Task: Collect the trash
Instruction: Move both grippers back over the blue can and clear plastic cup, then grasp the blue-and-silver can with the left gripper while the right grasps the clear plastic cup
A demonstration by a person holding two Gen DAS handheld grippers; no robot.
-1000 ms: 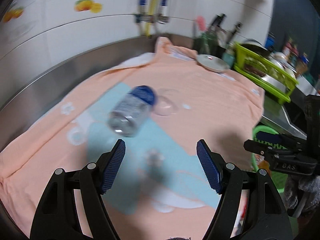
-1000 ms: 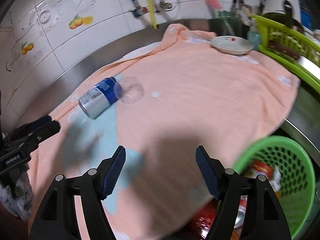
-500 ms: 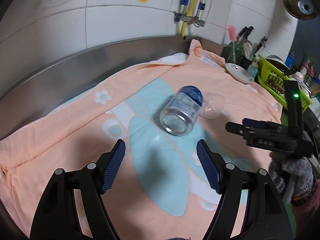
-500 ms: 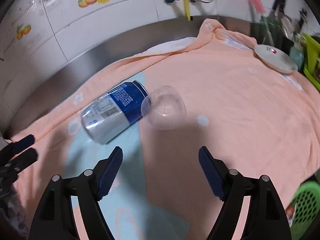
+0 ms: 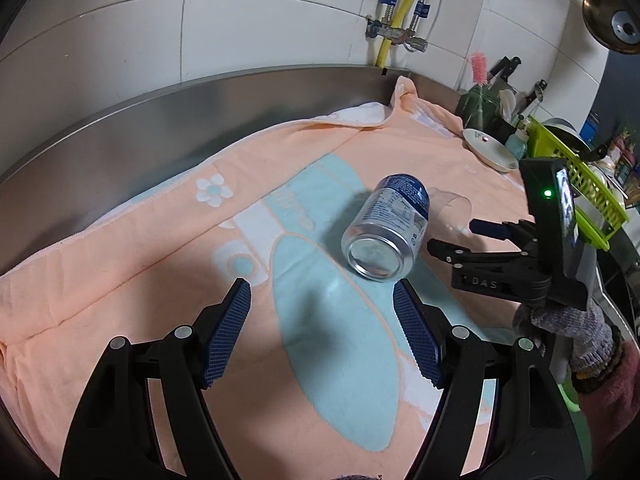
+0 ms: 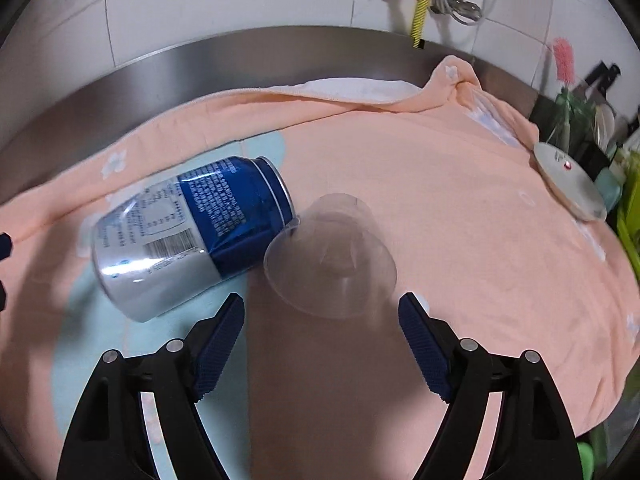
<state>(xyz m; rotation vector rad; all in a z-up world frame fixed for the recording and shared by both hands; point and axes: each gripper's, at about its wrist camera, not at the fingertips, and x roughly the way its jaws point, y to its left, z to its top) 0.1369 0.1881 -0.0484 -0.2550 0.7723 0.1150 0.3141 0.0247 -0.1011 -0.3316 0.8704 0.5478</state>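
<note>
A blue and silver drink can lies on its side on the peach towel. A clear plastic cup lies tipped over against the can's blue end. My left gripper is open and empty, just short of the can's silver base. My right gripper is open with nothing between its fingers, and the cup lies just ahead of the fingertips. In the left wrist view the right gripper reaches in from the right, beside the can, held by a gloved hand.
A steel backsplash and white tiled wall rise behind the towel. A white plate sits at the towel's far right corner. A green dish rack with dishes stands to its right, beside a pink brush and pipes.
Both grippers have come closer to the can and cup, which look larger now. The green basket has left the right wrist view. The right gripper has drawn in beside the can.
</note>
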